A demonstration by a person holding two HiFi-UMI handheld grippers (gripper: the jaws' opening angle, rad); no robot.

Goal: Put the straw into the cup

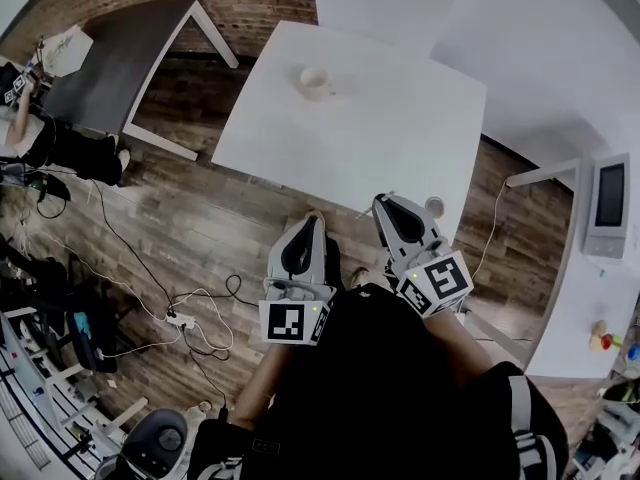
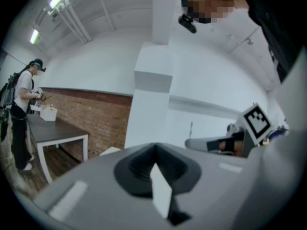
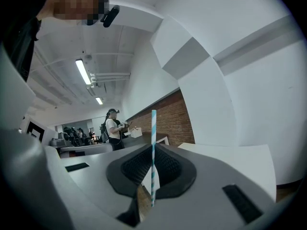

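Straw [image 3: 153,138] upright, clenched between right gripper [image 3: 151,178] jaws; left gripper [image 2: 157,181] jaws closed, empty.

Left gripper [image 1: 314,218] fingers [image 2: 86,186] pressed together, right gripper [image 1: 385,203] pinching the straw [image 3: 153,143].

top [image 1: 400,388]: black | left tongs [image 1: 314,219]: grey | right tongs [image 1: 386,204]: grey | marker cubes [image 1: 291,322]: black-white

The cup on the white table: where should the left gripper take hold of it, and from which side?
Probably its side wall, below the rim, coming level from the near edge of the table. The cup stands upright and alone, and its open mouth must be free for the straw.
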